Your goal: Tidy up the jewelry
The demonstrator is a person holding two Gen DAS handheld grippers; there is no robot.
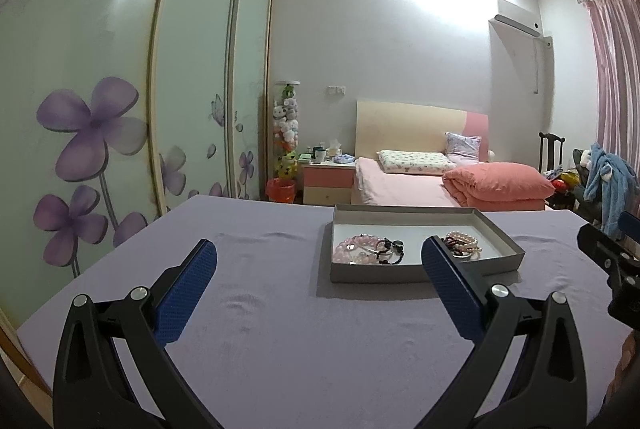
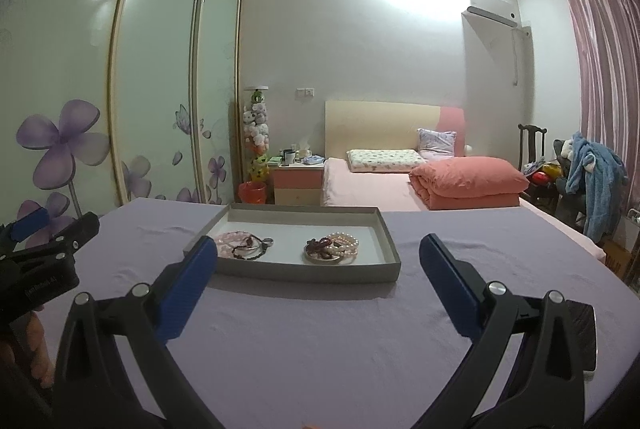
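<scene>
Your left gripper and right gripper both have fingers spread wide, holding nothing. The grey tray sits at frame centre, long axis left to right, with two jewelry piles inside.

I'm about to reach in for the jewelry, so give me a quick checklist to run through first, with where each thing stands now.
1. Left gripper open and empty: ok, fingers spread wide, nothing between them.
2. Right gripper open and empty: ok, same.
3. Tray flat on the purple cloth and within view of both cameras: ok.
4. Jewelry sorted: not ok, the pink bead bracelet tangles with dark beads in one pile, and the pearl bracelets lie heaped in another.
5. Path from grippers to tray free: ok, only bare cloth lies between.
6. Which piece lies loose on top: cannot tell, the pieces overlap.
</scene>
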